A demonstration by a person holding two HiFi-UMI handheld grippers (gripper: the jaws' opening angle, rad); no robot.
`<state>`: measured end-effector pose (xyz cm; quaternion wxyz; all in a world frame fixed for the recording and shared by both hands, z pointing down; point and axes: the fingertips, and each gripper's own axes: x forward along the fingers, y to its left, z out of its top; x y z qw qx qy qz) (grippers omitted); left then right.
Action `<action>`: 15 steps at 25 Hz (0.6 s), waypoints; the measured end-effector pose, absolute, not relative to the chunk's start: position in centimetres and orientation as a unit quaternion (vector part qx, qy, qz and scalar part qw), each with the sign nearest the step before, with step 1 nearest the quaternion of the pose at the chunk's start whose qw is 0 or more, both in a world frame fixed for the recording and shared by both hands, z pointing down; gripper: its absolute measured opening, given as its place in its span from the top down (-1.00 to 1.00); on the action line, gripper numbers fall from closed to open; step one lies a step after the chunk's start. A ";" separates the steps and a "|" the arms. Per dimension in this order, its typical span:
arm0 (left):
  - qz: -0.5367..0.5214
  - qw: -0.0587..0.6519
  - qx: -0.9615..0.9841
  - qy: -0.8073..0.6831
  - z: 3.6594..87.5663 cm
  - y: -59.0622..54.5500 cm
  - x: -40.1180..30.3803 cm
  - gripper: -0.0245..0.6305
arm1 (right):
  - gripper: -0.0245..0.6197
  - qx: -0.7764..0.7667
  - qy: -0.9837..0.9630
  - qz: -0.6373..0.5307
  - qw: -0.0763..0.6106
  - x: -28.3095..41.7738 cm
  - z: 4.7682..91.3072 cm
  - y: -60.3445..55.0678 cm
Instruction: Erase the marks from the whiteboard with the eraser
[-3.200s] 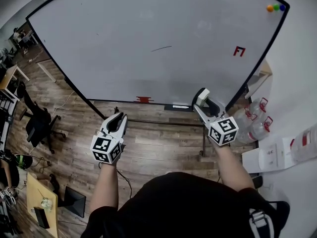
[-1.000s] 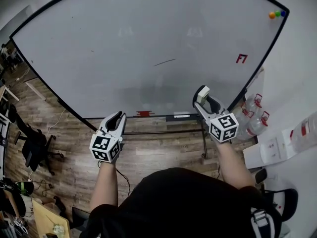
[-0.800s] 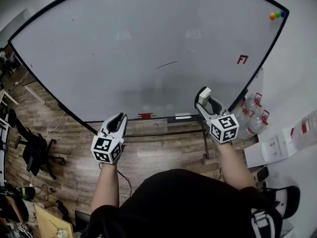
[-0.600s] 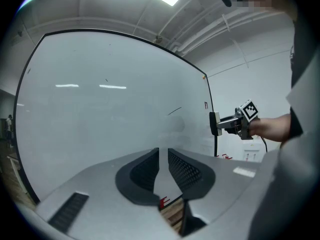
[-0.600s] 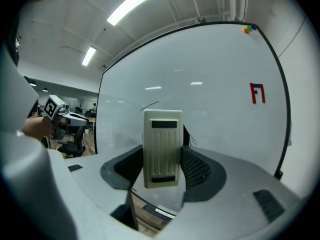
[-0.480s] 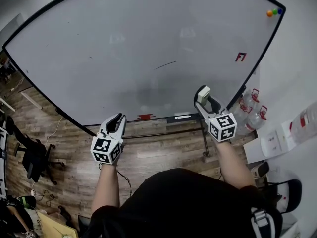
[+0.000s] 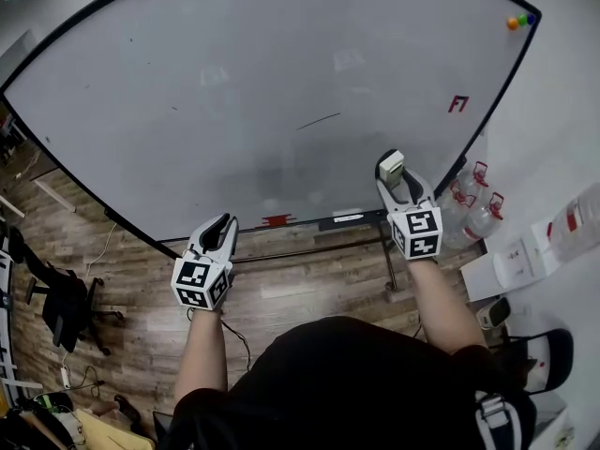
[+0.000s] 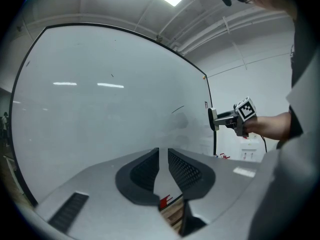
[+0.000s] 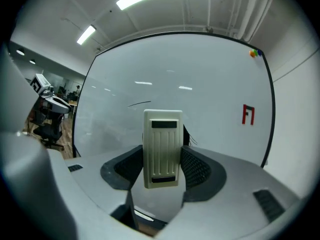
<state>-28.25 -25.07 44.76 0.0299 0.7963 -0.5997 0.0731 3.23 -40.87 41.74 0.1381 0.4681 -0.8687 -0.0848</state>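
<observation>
A large whiteboard [image 7: 234, 82] fills the head view. On it are a short dark stroke [image 7: 319, 120] near the middle, a red mark [image 7: 457, 104] at the right and a small red smear [image 7: 276, 220] by the bottom edge. My right gripper [image 7: 394, 174] is shut on a cream eraser [image 7: 392, 166], held upright close to the board's lower right; the eraser [image 9: 162, 148] stands between the jaws, with the stroke [image 9: 138, 103] and the red mark [image 9: 248, 114] beyond. My left gripper [image 7: 217, 232] is shut on nothing, below the board's bottom edge.
Coloured magnets [image 7: 520, 21] sit at the board's top right. Water bottles [image 7: 473, 209] stand on the floor right of the board. The board's stand bar [image 7: 309, 248] runs over a wood floor. An office chair [image 7: 56, 298] is at the left.
My right gripper with the eraser has risen a little and turned more upright toward the board. The left gripper has stayed put. The head view has shifted slightly.
</observation>
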 end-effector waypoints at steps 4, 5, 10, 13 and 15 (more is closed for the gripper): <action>0.075 0.030 0.797 -0.599 45.1 -25.0 -29.4 0.72 | 0.21 0.495 -0.847 -0.127 0.143 2.1 39.9 -41.8; 0.074 0.032 0.797 -0.599 45.1 -25.0 -29.6 0.72 | 0.21 0.498 -0.844 -0.135 0.144 1.7 39.5 -42.1; 0.071 0.038 0.799 -0.595 45.4 -24.9 -30.6 0.72 | 0.21 0.517 -0.827 -0.171 0.142 -0.3 37.2 -43.2; 0.070 0.043 0.800 -0.594 45.7 -24.7 -31.3 0.72 | 0.21 0.526 -0.818 -0.184 0.142 -1.5 36.1 -43.8; 0.070 0.045 0.800 -0.594 45.9 -24.5 -31.8 0.72 | 0.21 0.528 -0.815 -0.190 0.140 -2.4 35.4 -44.1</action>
